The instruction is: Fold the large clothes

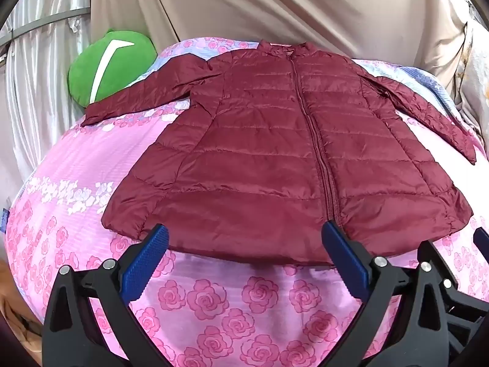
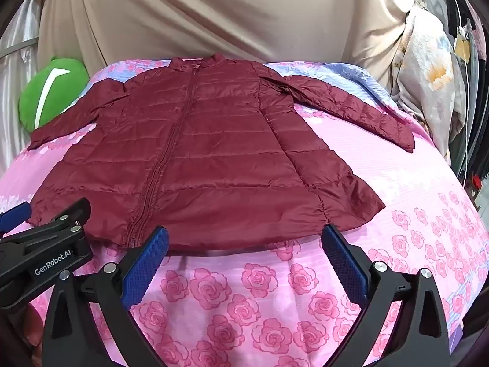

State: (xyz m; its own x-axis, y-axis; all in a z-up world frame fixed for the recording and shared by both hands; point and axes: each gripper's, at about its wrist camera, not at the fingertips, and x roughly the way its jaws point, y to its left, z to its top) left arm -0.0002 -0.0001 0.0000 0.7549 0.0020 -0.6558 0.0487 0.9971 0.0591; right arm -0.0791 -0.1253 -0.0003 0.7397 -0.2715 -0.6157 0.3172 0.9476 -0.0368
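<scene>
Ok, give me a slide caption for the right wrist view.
Open right gripper above a zipped maroon quilted jacket lying flat on a pink rose-print bedsheet.

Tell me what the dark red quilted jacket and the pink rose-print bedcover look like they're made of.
The dark red quilted jacket looks like thin synthetic shell fabric, perhaps nylon, over light padding: it has a slight sheen, fine crinkles and stitched horizontal channels. The pink rose-print bedcover looks like matte woven cloth, possibly cotton or a blend: no shine, with fine ribbed lines.
</scene>
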